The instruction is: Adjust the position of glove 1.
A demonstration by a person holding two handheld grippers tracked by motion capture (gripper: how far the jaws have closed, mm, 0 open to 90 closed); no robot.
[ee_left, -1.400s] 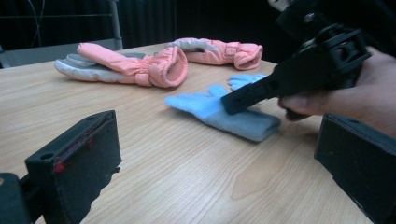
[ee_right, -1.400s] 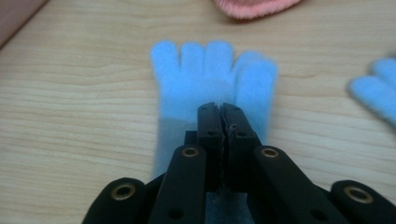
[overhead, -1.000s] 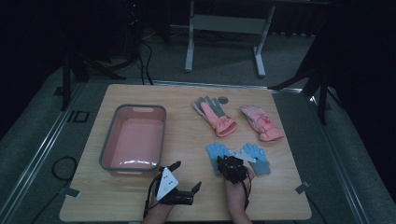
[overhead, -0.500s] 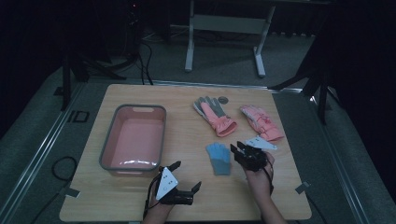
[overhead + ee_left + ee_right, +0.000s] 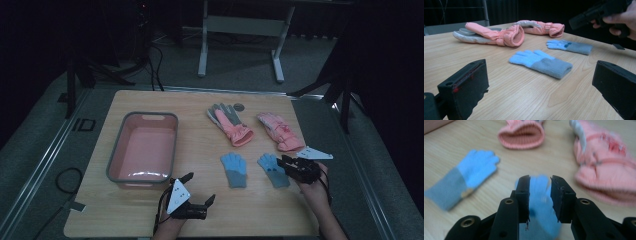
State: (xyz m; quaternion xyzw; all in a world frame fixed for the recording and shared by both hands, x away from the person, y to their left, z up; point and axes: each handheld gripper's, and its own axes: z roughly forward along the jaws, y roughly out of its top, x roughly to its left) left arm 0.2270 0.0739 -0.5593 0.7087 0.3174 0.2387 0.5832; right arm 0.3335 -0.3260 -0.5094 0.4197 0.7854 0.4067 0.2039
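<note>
The small blue knitted glove with a grey cuff [image 5: 273, 169] lay flat near the right of my wooden table [image 5: 200, 215], beside its matching blue glove [image 5: 234, 169]. My right gripper [image 5: 281, 161] hung over its fingers; its jaws had just been closing to a narrow gap, gripping nothing. My left gripper [image 5: 200, 189] sat wide open, near the pink plastic tub [image 5: 116, 165].

Blue gloves [image 5: 234, 169] – soft fuzzy knit; pink gloves [image 5: 280, 131], upper right – padded matt cloth; tub [image 5: 116, 159] – glossy plastic; table [image 5: 200, 150] – smooth pale wood.
</note>
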